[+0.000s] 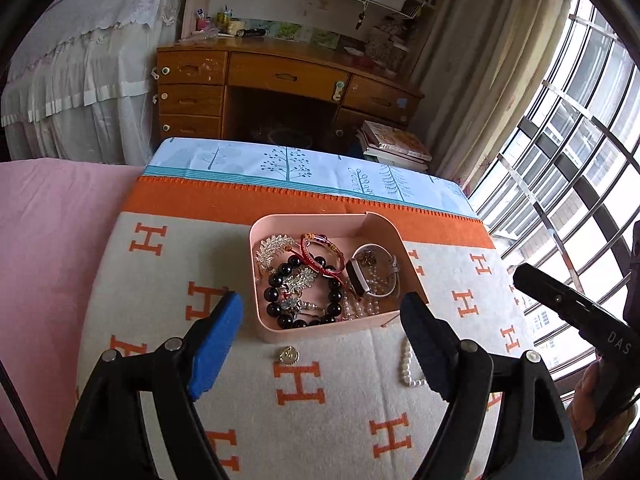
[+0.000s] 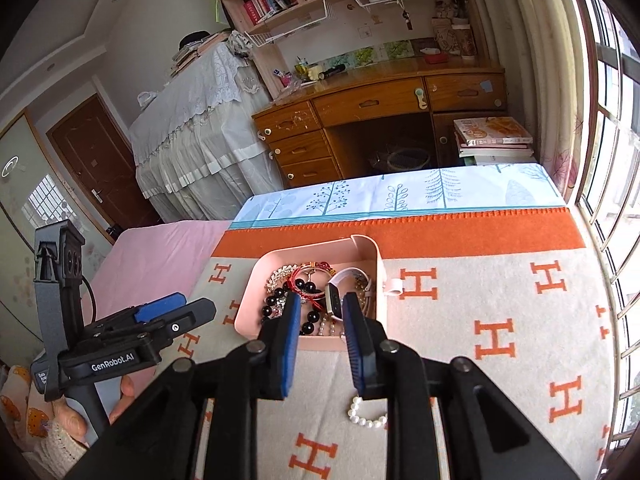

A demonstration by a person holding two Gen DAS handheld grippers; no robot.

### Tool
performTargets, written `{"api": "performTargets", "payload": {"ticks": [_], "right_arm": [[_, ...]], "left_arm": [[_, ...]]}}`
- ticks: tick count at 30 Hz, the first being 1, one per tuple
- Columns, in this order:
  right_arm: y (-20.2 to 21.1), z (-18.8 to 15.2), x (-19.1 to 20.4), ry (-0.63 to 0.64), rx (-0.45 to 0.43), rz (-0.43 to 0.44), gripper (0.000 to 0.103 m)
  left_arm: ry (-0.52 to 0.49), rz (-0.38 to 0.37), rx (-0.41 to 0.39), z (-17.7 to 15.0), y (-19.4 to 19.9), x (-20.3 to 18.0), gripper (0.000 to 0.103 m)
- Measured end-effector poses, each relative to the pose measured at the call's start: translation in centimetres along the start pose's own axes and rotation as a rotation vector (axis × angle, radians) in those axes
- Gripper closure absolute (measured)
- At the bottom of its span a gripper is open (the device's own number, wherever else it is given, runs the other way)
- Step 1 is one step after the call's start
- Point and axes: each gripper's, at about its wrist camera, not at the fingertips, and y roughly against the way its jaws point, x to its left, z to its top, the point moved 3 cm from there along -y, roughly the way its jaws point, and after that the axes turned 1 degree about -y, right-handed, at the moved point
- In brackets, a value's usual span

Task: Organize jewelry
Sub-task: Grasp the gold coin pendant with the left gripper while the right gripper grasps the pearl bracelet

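Note:
A pink box (image 1: 262,322) stands on the H-patterned blanket (image 1: 160,320). It holds a black bead bracelet (image 1: 276,280), a silver leaf brooch (image 1: 274,246), a red cord bracelet (image 1: 320,250) and a white-strapped watch (image 1: 376,276). On the blanket in front of the box lie a small gold charm (image 1: 289,355) and a pearl bracelet (image 1: 409,364). My left gripper (image 1: 322,308) is open wide just short of the box's near wall, holding nothing. My right gripper (image 2: 322,300) hovers over the box's near wall (image 2: 320,344) with a narrow gap and nothing pinched. The pearl bracelet (image 2: 368,414) lies beneath its right finger.
The bed ends ahead at a tree-print sheet (image 1: 304,168); a wooden desk (image 1: 280,76) and stacked books (image 1: 396,144) stand beyond. A barred window (image 1: 580,160) runs along the right. Pink bedding (image 1: 52,240) lies left. A hand (image 2: 60,416) grips the left gripper's (image 2: 180,312) handle.

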Motion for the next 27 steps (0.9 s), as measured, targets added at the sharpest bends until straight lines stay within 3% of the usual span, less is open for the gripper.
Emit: {"api": "performTargets", "payload": {"ticks": [13, 21, 27], "right_arm": [[8.2, -1.7, 0.9, 0.072, -0.078, -0.044, 0.081], [13.0, -2.1, 0.9, 0.095, -0.140, -0.043, 0.081], [13.8, -1.8, 0.8, 0.115, -0.116, -0.074, 0.081]], "left_arm": [[-0.019, 0.061, -0.061, -2.9, 6.2, -2.5, 0.017], [-0.058, 0.112, -0.057, -4.0, 7.7, -3.8, 0.016], [-0.085, 0.158, -0.045, -3.7, 7.9, -3.0, 0.014]]}}
